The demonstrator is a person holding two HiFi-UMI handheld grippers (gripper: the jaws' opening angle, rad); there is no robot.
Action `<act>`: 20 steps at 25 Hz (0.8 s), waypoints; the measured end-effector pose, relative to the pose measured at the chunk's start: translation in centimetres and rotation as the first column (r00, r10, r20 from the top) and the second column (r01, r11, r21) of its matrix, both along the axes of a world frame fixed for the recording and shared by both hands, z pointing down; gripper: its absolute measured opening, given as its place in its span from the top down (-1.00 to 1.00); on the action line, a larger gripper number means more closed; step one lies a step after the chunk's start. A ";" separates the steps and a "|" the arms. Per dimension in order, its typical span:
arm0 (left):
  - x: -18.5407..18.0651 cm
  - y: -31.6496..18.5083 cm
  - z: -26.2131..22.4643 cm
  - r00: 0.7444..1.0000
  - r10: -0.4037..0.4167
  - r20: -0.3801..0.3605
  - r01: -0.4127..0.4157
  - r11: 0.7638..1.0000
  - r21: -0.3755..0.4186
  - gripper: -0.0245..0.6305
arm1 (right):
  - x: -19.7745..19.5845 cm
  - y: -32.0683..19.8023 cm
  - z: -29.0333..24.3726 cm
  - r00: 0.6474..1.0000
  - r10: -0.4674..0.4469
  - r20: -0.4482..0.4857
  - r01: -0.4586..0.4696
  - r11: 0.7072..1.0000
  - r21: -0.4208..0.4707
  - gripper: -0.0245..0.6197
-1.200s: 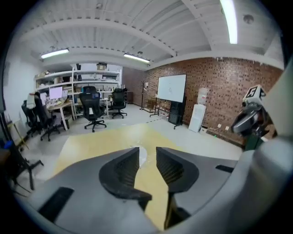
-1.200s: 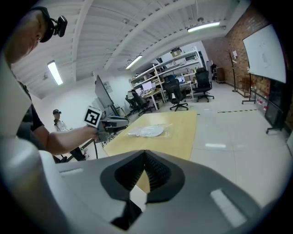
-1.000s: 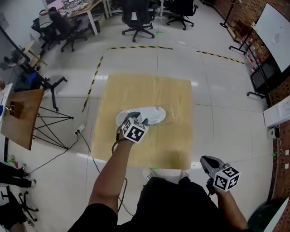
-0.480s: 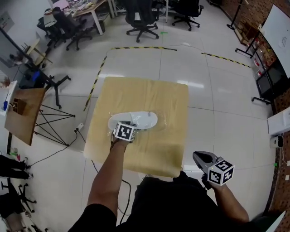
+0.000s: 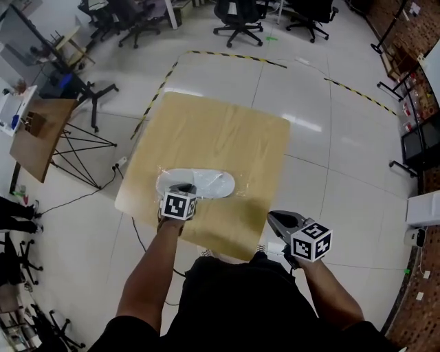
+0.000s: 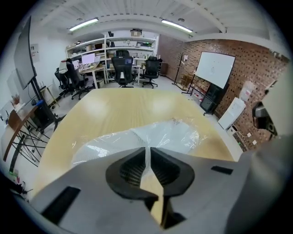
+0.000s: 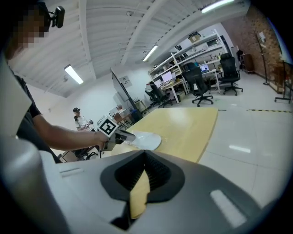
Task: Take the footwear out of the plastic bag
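Note:
A clear plastic bag (image 5: 210, 184) with a white shoe (image 5: 218, 183) inside lies flat near the front of the wooden table (image 5: 220, 124). My left gripper (image 5: 183, 188) is at the bag's near left end. Its jaws have just been closing, and in the left gripper view (image 6: 147, 157) a thin fold of the bag's film (image 6: 155, 136) runs between the pads and is pinched. My right gripper (image 5: 275, 218) hovers off the table's front right edge, shut and empty (image 7: 144, 165). From there the bag (image 7: 145, 140) and the left gripper (image 7: 124, 135) show to the left.
Office chairs (image 5: 237, 20) stand beyond the table, with black-and-yellow floor tape (image 5: 227, 56) between. A small wooden board on a tripod (image 5: 38, 134) is at the left, and a cable (image 5: 89, 192) runs across the floor. A whiteboard (image 6: 214, 68) is on the brick wall.
The left gripper has slid from over the shoe to the bag's near left end, and its jaws have closed. The right gripper has moved in toward the table's front right edge.

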State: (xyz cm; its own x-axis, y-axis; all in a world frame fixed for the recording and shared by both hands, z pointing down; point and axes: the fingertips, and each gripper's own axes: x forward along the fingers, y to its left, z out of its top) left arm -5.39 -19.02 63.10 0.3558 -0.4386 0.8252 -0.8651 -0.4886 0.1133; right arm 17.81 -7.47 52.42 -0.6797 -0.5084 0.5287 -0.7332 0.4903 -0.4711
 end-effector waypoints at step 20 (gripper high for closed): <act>3.6 7.3 -2.9 0.945 0.320 0.062 -0.326 0.927 0.183 0.59 | -1.9 -8.7 13.1 0.762 -0.280 -0.584 0.345 0.939 0.000 0.47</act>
State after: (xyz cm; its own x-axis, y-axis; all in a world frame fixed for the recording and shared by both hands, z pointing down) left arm -1.83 -11.74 60.17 0.4801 -0.4522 0.7517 -0.6583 -0.7521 -0.0319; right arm 15.93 -16.21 65.51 -0.4031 -0.3935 0.8263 -0.6480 0.7602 0.0459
